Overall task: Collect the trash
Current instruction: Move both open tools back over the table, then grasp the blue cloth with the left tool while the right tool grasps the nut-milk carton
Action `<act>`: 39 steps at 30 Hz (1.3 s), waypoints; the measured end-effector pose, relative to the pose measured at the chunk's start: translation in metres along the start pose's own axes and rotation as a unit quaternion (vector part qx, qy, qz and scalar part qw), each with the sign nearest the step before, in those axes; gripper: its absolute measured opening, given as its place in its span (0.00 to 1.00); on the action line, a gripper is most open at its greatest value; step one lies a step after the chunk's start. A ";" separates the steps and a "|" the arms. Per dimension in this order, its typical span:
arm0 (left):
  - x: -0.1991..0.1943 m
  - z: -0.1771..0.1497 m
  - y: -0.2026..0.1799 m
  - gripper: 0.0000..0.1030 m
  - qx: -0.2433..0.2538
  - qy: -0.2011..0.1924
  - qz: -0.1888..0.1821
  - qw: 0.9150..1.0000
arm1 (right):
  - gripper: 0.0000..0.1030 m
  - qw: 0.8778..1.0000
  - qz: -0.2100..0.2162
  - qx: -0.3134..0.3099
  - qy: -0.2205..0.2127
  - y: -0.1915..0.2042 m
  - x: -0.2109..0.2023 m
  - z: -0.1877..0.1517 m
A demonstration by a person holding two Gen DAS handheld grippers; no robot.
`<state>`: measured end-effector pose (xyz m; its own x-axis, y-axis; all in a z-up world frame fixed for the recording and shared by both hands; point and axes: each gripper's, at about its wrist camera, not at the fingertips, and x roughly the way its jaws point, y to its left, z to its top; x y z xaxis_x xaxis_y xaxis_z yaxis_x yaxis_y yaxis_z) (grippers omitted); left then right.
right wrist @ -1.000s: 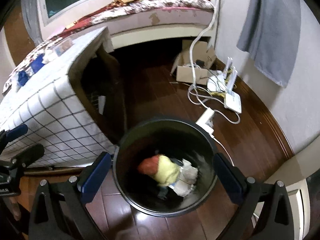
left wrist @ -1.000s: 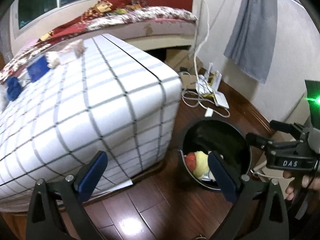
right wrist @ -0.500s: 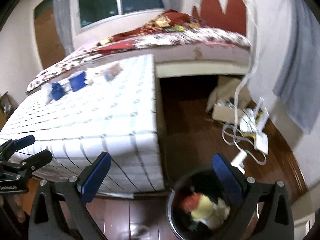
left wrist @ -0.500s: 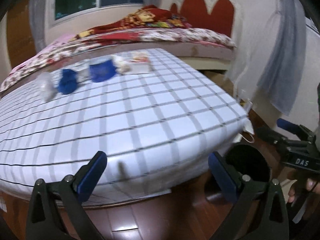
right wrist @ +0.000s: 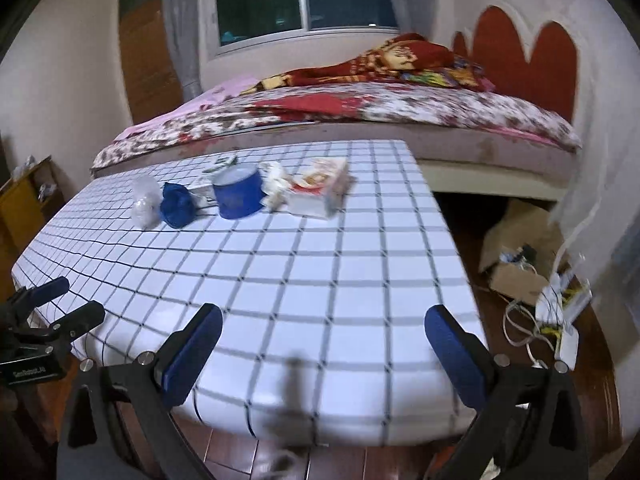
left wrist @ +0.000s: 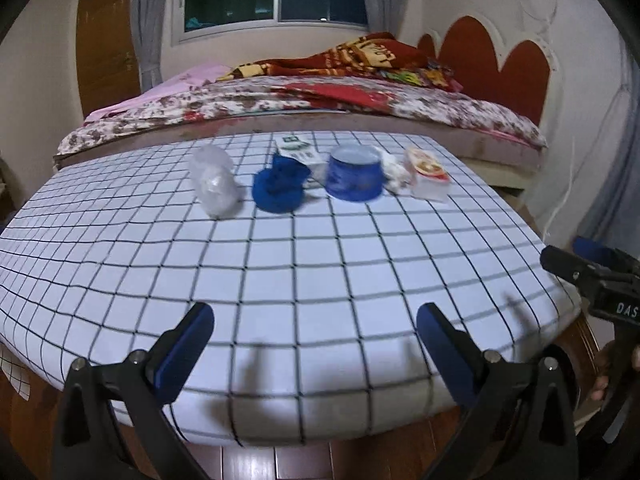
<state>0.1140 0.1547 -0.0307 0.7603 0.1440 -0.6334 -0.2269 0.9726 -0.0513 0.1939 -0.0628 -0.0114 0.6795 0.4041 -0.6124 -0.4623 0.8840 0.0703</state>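
Several pieces of trash lie in a row at the far side of the checked table (left wrist: 320, 264) (right wrist: 320, 264): a clear crumpled plastic cup (left wrist: 214, 182) (right wrist: 144, 200), a blue crumpled wrapper (left wrist: 280, 186) (right wrist: 176, 204), a blue round tub (left wrist: 354, 178) (right wrist: 236, 194), a white tissue wad (left wrist: 394, 172) (right wrist: 274, 180), a white and red carton (left wrist: 428, 174) (right wrist: 320, 190) and a flat green-white packet (left wrist: 296, 146). My left gripper (left wrist: 316, 340) is open and empty over the table's near edge. My right gripper (right wrist: 324, 344) is open and empty there too.
A bed (left wrist: 320, 100) with red and floral covers runs behind the table. Cardboard boxes (right wrist: 516, 264), cables and a white router (right wrist: 560, 320) lie on the wooden floor at the right. The right gripper shows at the left view's right edge (left wrist: 592, 276).
Both grippers have risen from the black bin on the floor and now face the tabletop. The bin has dropped out of view. Both stayed open.
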 end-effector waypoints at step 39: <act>0.163 0.088 0.044 0.61 -0.051 0.079 -0.014 0.996 | 0.61 0.993 -0.011 0.018 0.114 -0.015 0.196 0.102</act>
<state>0.2812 0.2366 -0.0681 0.6640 0.0792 -0.7436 -0.2736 0.9512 -0.1430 0.3922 0.0275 -0.0520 0.5402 0.3244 -0.7765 -0.4250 0.9016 0.0810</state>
